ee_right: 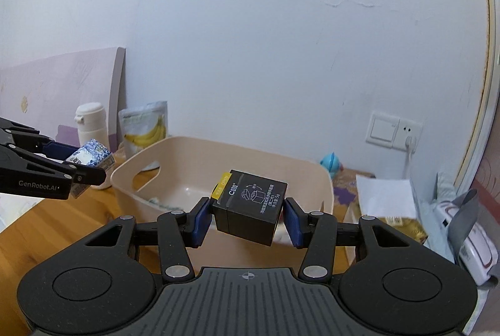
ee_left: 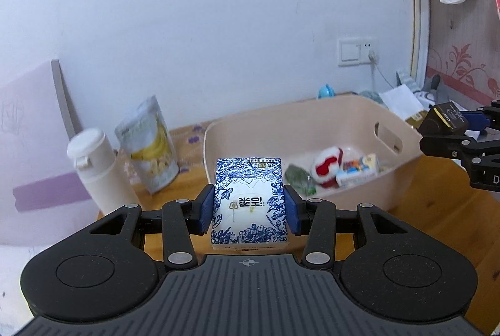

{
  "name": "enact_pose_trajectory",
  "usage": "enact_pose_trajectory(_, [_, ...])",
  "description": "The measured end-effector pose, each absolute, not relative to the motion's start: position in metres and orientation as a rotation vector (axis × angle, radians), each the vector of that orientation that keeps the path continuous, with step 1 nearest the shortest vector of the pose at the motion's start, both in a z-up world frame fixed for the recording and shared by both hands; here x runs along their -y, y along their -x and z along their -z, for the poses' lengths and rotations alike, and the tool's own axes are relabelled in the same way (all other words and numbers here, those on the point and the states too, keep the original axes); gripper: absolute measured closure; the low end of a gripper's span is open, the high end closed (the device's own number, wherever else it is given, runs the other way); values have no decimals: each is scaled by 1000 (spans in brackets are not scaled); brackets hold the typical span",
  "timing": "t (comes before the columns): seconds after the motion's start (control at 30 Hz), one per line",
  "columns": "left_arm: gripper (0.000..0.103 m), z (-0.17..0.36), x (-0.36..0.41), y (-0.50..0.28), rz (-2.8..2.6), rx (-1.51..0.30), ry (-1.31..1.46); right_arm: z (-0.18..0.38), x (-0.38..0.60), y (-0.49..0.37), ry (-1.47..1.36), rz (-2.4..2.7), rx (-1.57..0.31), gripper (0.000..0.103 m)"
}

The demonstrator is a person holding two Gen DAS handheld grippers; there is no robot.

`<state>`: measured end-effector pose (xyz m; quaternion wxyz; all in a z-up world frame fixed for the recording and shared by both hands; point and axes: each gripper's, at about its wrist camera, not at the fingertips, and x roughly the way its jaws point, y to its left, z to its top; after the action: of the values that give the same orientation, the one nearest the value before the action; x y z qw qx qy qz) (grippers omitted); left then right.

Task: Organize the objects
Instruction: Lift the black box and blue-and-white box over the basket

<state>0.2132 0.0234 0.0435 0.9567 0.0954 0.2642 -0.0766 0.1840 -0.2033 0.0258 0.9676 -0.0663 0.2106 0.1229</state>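
While the left gripper [ee_left: 249, 208] clamps a light, crushable blue-patterned tissue pack [ee_left: 249, 201] by its sides, the right gripper [ee_right: 246, 219] pinches a rigid black box [ee_right: 250, 208] near the beige bin [ee_right: 200, 154].

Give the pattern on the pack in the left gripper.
Blue flowers on white on the pack; clearest in the left wrist view.

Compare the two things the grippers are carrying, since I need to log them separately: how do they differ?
The tissue pack is white with a blue floral print; the black box is plain black with a yellow tab. The tissue pack is a flat, soft-looking packet, while the black box is a rigid cube. The left gripper holds the pack squarely; the box sits tilted in the right gripper. Both are held in the air near the beige bin.
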Motion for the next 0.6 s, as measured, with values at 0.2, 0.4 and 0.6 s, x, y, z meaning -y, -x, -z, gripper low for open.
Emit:
enact_pose_trajectory(0.2, [56,-58,-11,-239,162,-492,-215,-30,202,-208,155,-239,-410,56])
enact_pose_trajectory(0.4, [56,-53,2,-279,170,-510,-242,-26,203,-235,167,-221,-428,56])
enact_pose_trajectory(0.6, [56,-30,9,-320,181,-588,-260,-12,202,-263,183,-216,-476,56])
